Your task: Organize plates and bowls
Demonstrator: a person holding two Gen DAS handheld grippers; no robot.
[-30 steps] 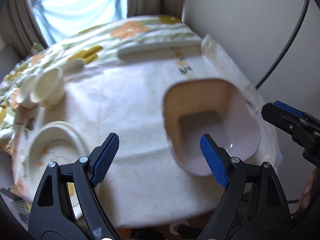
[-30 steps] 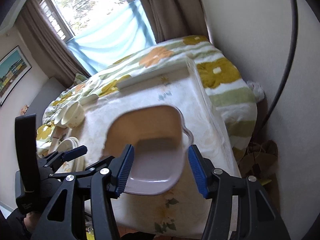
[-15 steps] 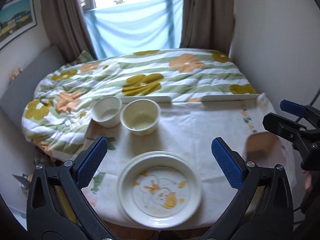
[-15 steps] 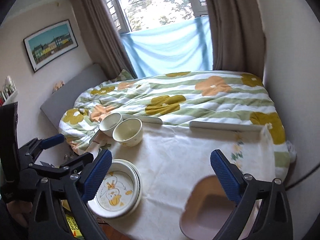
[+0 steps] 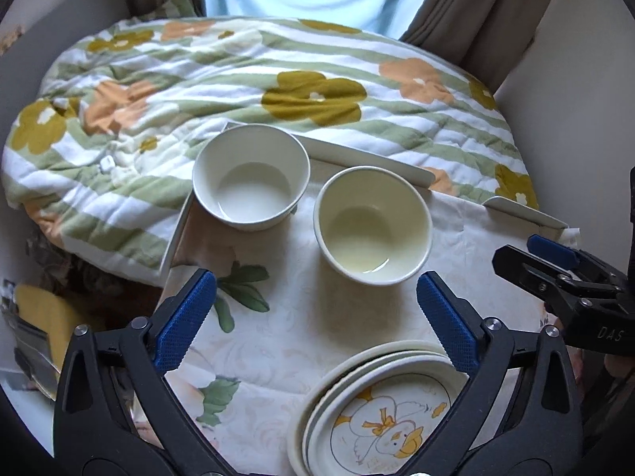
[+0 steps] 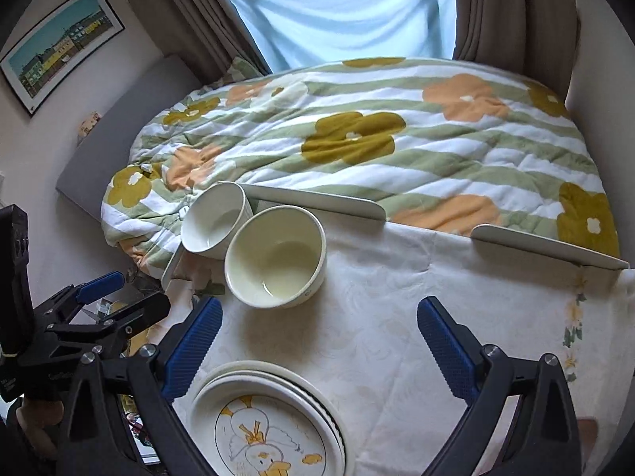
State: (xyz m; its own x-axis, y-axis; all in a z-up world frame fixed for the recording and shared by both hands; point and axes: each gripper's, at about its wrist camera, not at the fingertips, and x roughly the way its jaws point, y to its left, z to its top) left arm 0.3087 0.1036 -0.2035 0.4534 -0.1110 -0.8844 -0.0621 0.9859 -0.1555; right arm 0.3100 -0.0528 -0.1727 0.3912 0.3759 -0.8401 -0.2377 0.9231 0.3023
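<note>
Plates sit stacked at the worktop's near edge, two bowls behind; both grippers, left and right, hover above, fingers wide open, having swung leftward from the square dish.

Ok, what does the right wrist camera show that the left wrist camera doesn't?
Only the right wrist view shows the framed picture of colourful houses on the wall, the grey padded headboard and a brownish edge at the bottom right corner, too little to identify.

Only the left wrist view shows the yellow item below the table edge.

Both show the white round bowl, the cream round bowl, the stacked duck-print plates, the floral quilt, and both hand-held grippers, open and empty.
</note>
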